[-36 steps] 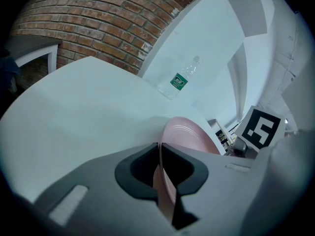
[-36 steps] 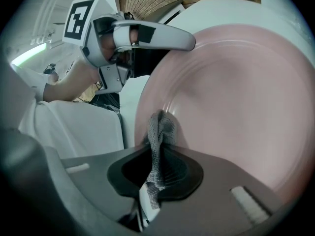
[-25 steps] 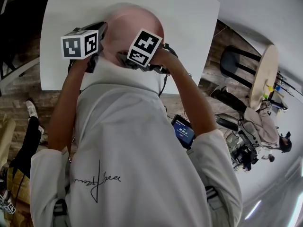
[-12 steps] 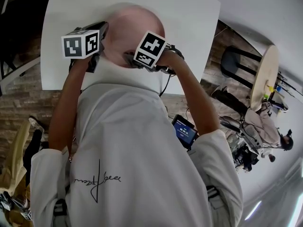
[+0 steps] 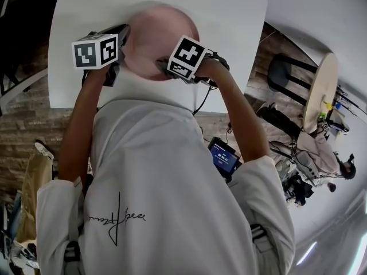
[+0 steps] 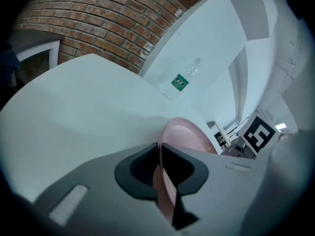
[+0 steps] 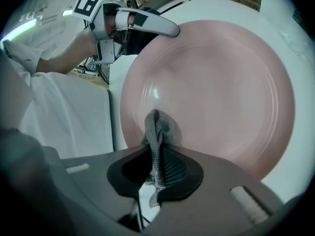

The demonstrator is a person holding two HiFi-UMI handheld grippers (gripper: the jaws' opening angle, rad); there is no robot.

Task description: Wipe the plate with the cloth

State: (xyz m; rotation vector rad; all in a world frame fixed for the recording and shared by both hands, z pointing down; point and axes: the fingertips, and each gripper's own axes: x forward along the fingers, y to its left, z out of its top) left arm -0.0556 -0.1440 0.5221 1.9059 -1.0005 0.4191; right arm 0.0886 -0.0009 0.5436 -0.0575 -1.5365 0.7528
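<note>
A pink plate (image 5: 153, 34) lies on the white table (image 5: 229, 16), tipped up on its left side. My left gripper (image 5: 122, 40) is shut on the plate's left rim; in the left gripper view the rim (image 6: 183, 137) runs edge-on between the jaws (image 6: 160, 167). My right gripper (image 5: 164, 66) is shut on a grey mesh cloth (image 7: 157, 131). The cloth's bunched end presses on the near part of the plate's face (image 7: 216, 92). The left gripper (image 7: 143, 25) shows at the plate's far rim in the right gripper view.
A clear plastic bottle with a green label (image 6: 179, 81) lies on the table beyond the plate. A brick wall (image 6: 98, 18) stands behind it. On the floor to the right are a black stool (image 5: 287, 76) and a round wooden table (image 5: 321, 90).
My right gripper has slid to the right along the plate's near edge with the cloth in it. The left gripper and the plate have stayed put.
</note>
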